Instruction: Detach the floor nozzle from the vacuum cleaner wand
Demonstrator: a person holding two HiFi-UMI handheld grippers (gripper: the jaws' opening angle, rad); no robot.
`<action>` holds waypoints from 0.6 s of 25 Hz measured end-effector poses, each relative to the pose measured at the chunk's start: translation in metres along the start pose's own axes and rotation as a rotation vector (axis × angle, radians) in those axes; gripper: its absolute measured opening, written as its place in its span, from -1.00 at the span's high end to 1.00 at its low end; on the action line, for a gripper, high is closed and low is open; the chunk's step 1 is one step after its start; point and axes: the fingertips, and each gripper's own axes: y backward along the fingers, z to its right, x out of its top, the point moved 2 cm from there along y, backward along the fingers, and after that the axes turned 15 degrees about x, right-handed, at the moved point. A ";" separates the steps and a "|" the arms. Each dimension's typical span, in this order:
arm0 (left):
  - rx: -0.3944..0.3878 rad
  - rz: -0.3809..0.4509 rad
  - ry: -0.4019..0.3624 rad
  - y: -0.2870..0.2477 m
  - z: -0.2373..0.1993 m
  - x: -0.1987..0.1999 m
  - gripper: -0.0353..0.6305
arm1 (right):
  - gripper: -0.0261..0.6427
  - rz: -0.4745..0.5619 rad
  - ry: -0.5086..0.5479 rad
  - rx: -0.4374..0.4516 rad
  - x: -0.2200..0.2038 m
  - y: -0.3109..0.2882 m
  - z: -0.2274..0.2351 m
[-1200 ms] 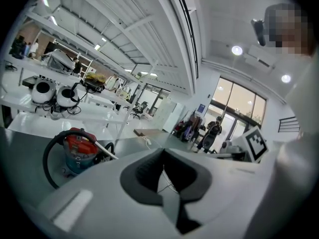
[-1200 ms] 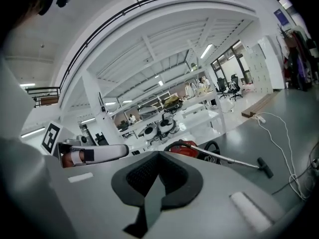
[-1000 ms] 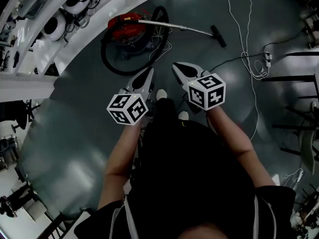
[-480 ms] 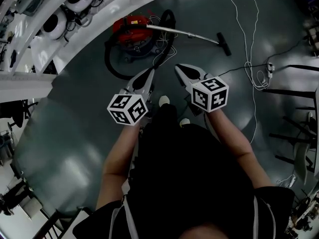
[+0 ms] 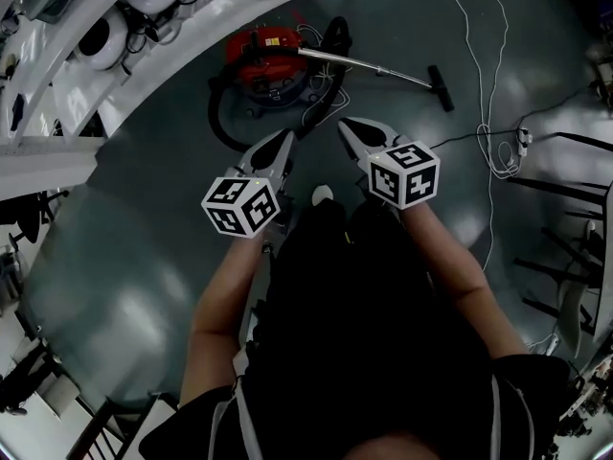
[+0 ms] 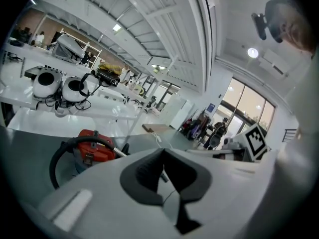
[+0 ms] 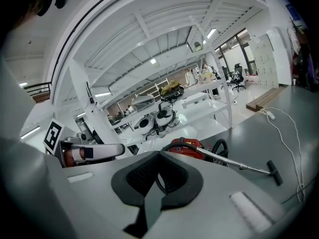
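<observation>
1. Nearest the head camera are the person's dark clothing and two bare forearms, reaching forward over the grey floor [image 5: 124, 286]
2. The left gripper [image 5: 287, 138] is held out in front of the body, its marker cube [image 5: 239, 205] nearest the camera; in the left gripper view its dark pads meet with nothing between them, so it is fully closed and empty
3. The right gripper [image 5: 345, 126] is level with it and just beside it, with its own marker cube [image 5: 404, 172]; in the right gripper view its jaws are also pressed together and grip nothing
4. Between the two grippers, lower down, the toe of a light shoe [image 5: 323, 195] shows on the floor
5. Just beyond the gripper tips a black hose [image 5: 222, 127] curves in a loop across the floor
6. The hose leads to the red vacuum cleaner [image 5: 271, 57], which sits on the floor ahead of both grippers and apart from them
7. From the vacuum cleaner a metal wand [image 5: 378, 65] lies slanted off to the right
8. The floor nozzle [image 5: 442, 75] is on the wand's far end, resting on the floor well apart from either gripper
9. Right of the nozzle a thin white cable [image 5: 498, 161] trails over the floor in loose loops
10. Farthest off, on the left, a white bench [image 5: 172, 27] carries round white devices [image 5: 101, 38]
</observation>
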 end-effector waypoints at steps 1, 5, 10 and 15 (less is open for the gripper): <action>-0.003 -0.007 -0.001 -0.003 -0.003 0.000 0.86 | 0.93 -0.006 -0.004 -0.001 0.000 -0.004 0.004; 0.005 -0.022 -0.005 -0.011 -0.014 -0.002 0.86 | 0.93 -0.032 -0.026 -0.001 0.002 -0.015 0.014; 0.046 -0.028 0.018 -0.035 -0.024 0.009 0.87 | 0.93 -0.050 -0.030 0.014 0.020 -0.033 0.044; 0.103 0.034 0.047 -0.063 -0.028 0.033 0.87 | 0.93 -0.085 0.001 0.060 0.037 -0.058 0.072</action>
